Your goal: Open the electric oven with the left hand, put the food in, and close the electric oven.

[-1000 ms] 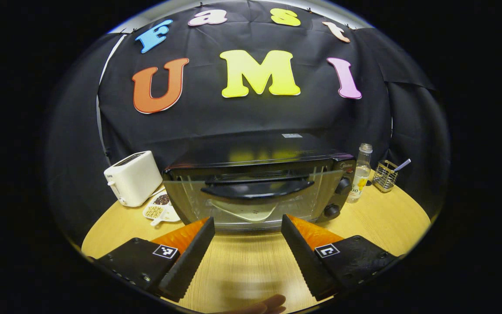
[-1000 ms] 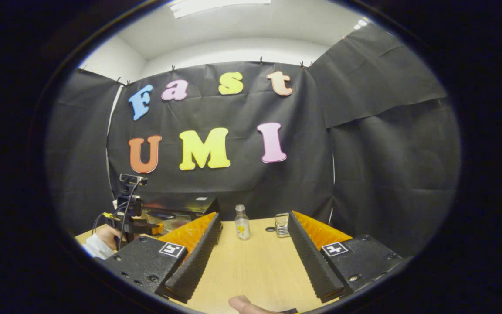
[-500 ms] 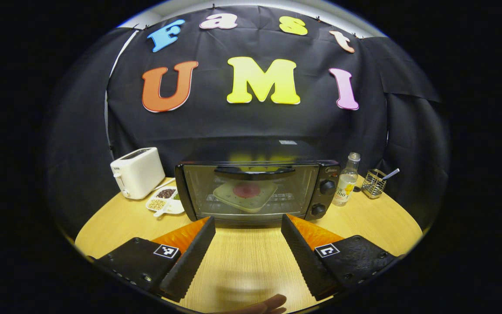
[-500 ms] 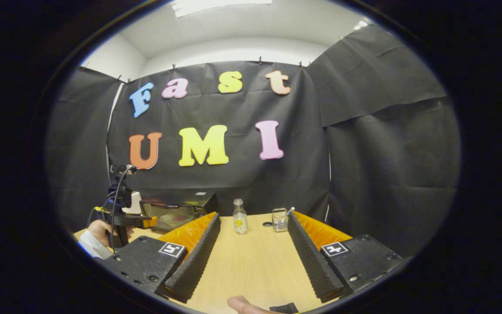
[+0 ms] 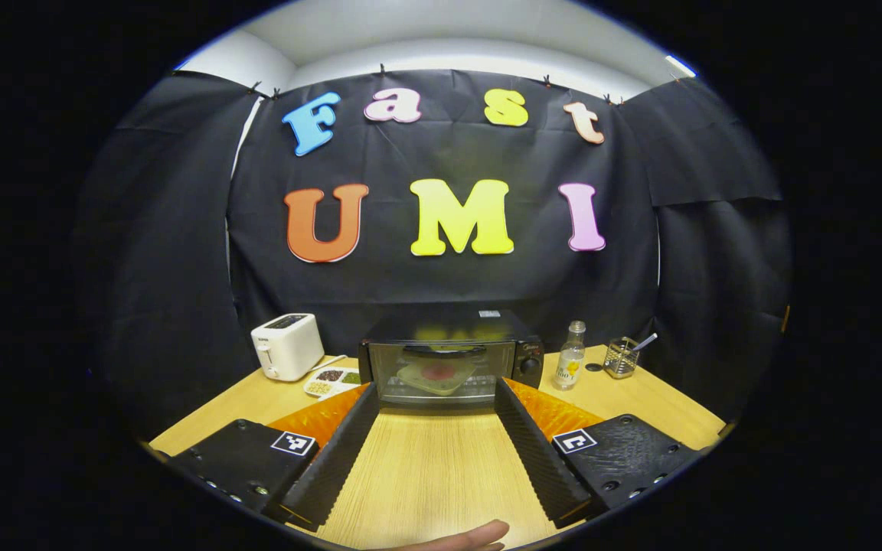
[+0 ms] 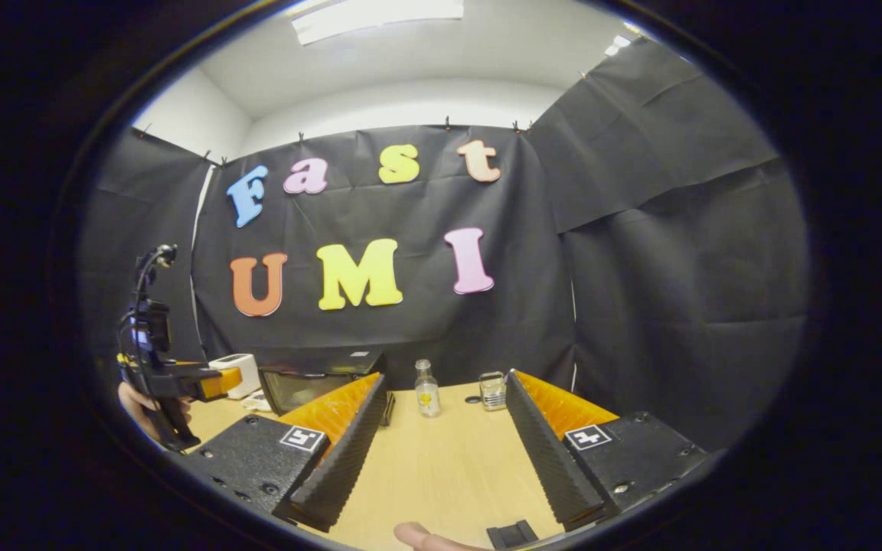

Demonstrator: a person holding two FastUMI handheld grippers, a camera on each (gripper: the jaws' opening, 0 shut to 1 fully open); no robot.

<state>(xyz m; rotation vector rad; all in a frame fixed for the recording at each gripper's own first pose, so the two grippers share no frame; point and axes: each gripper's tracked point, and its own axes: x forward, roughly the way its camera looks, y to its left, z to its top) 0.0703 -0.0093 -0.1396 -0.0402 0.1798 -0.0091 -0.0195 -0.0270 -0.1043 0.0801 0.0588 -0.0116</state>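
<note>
The black electric oven (image 5: pixel 452 356) stands at the back of the wooden table (image 5: pixel 426 474) with its glass door shut. Through the glass a pale plate with reddish food (image 5: pixel 436 373) lies on the rack. My left gripper (image 5: pixel 433 451) is open and empty, well back from the oven and centred on it. In the right gripper view the oven (image 6: pixel 318 379) sits at the left, and the left gripper (image 6: pixel 181 379), held by a hand, hangs further left. My right gripper (image 6: pixel 445 451) is open and empty over the table.
A white toaster (image 5: pixel 286 356) and a divided dish of grains (image 5: pixel 331 380) stand left of the oven. A clear bottle (image 5: pixel 570 366) and a wire holder (image 5: pixel 623 357) stand to its right. A fingertip (image 5: pixel 472 536) shows at the bottom edge.
The oven door went from partly open to shut. My left gripper then drew back and lifted away from the oven, which now looks much smaller. The right gripper shifted only slightly.
</note>
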